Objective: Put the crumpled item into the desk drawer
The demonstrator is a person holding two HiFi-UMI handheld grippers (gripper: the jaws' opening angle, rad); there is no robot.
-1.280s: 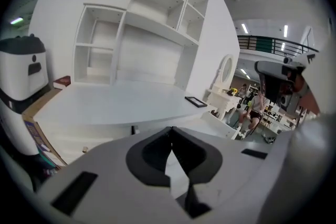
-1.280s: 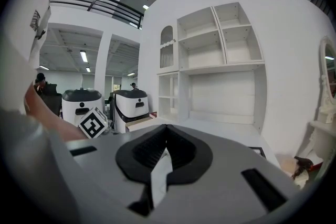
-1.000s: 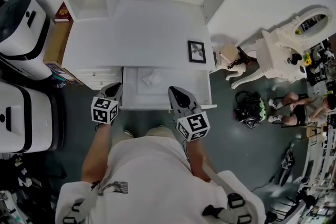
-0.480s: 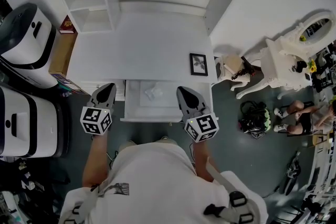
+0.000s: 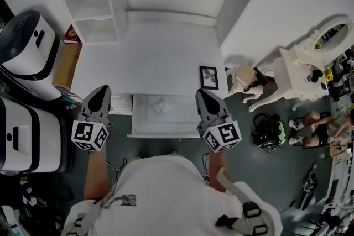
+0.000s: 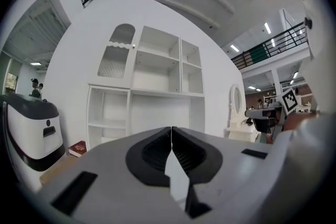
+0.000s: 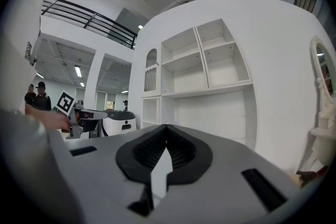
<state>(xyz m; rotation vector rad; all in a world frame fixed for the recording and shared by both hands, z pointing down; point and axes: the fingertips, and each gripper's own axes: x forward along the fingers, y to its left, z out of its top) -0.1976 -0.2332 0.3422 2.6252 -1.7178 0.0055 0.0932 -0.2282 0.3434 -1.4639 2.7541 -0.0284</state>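
The small white crumpled item (image 5: pixel 161 105) lies inside the open white desk drawer (image 5: pixel 142 125), near its back wall, just as it did a second ago. What has changed is the two grippers: a second ago they were close together at the drawer's front edge, and now they have risen and spread outward. The left gripper (image 5: pixel 102 90) is now beside the drawer's left side and the right gripper (image 5: pixel 201 93) at its right side. In the gripper views both point level at the white shelf unit (image 6: pixel 152 86). The jaws of both are closed with nothing between them. I judge the placing done, and only the drawer remains open under the white desk (image 5: pixel 160 58).
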